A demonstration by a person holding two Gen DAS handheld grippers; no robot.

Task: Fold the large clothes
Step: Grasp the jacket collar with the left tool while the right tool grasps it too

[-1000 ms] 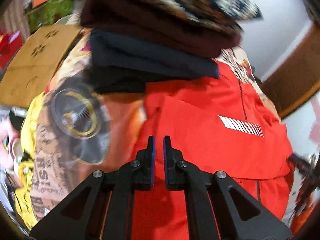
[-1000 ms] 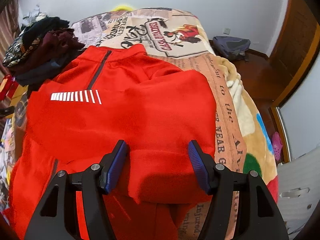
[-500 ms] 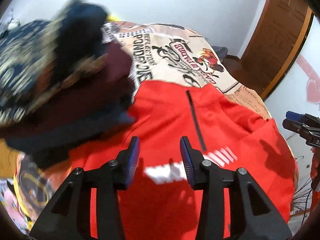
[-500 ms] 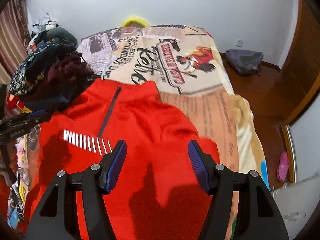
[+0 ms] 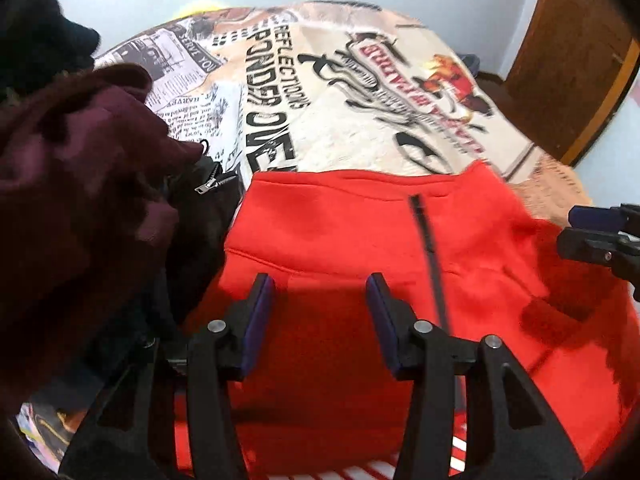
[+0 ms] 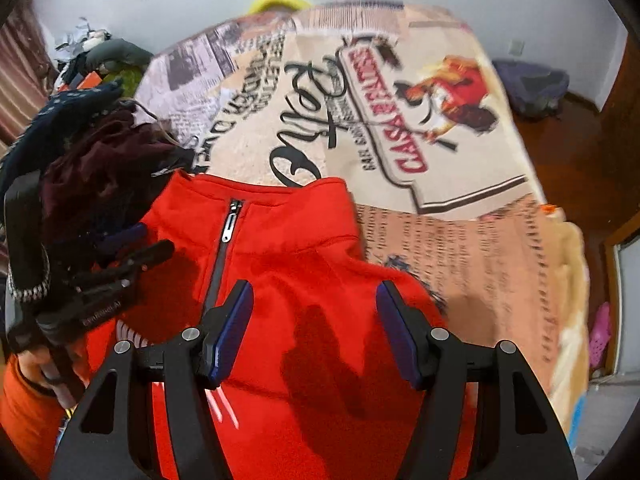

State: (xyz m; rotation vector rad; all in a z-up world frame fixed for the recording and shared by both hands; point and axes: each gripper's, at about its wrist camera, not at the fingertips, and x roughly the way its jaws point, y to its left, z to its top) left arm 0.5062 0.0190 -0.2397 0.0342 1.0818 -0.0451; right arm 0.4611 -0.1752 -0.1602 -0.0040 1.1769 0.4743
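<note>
From the left wrist, the left gripper (image 5: 320, 304) hangs over the red pullover (image 5: 360, 248), its jaws opening with nothing pinched between them, the dark clothes pile (image 5: 80, 184) at nine o'clock. From the right wrist, the right gripper (image 6: 316, 320) stands apart and empty above the pullover (image 6: 288, 264), which lies on the printed blanket (image 6: 460, 240), collar at twelve o'clock.
</note>
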